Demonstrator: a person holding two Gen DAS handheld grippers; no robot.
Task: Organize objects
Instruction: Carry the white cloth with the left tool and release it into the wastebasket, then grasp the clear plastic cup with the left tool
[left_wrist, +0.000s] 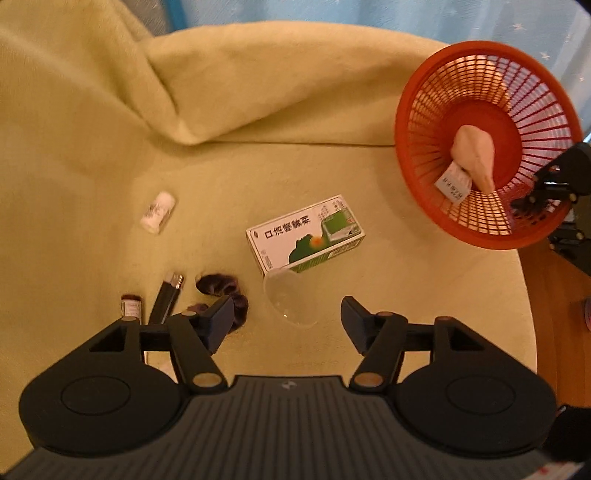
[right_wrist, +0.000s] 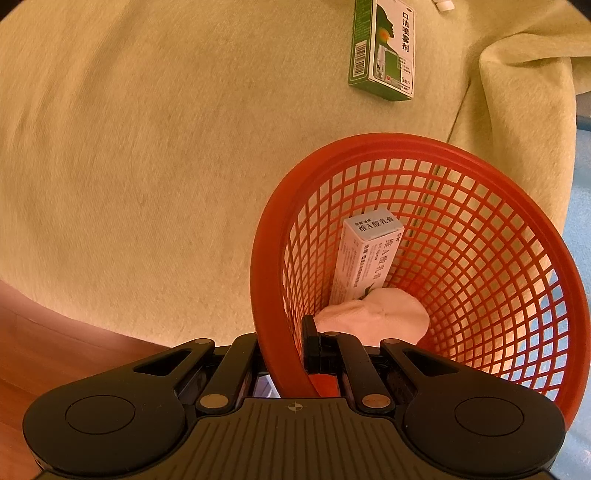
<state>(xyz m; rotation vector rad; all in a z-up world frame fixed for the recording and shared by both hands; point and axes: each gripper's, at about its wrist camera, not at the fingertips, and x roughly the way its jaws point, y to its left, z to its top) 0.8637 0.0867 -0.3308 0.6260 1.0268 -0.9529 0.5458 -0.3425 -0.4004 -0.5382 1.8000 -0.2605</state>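
- The red basket (right_wrist: 461, 236) sits at the edge of a surface draped in a pale yellow blanket (left_wrist: 92, 147) — whether a bench lies under the cloth I cannot tell. It is tipped, its mouth turned toward the loose things, which I take to be so that items can go in easily.
- Inside it lie 2 things: a pale pink cloth bundle (right_wrist: 373, 315) at the bottom and a slim white-and-blue box (right_wrist: 365, 254) leaning up the mesh wall above it.
- The right tool (right_wrist: 291, 354) is closed on the basket's near rim, 1 finger inside the wall and 1 outside; that pinch looks to be what keeps the basket tilted and steady.
- From the left wrist view the right tool (left_wrist: 535, 195) shows at the basket's far side, reaching in from the right.
- Out on the blanket, the green and white carton (left_wrist: 304, 234) lies flat, well apart from the basket, with a clear plastic cup (left_wrist: 290, 301) on its side touching the carton's near corner.
- Further left lie a dark scrunchie (left_wrist: 221, 291), a black clip-like piece (left_wrist: 166, 299), a small brown bottle (left_wrist: 130, 304) and a white bottle (left_wrist: 158, 212) — all unsorted, so most of the job remains.
- The left tool (left_wrist: 288, 325) hovers low with its fingers spread wide and nothing in them, pointed at the clear cup, which lies just ahead between the tips; I judge that the next pick.
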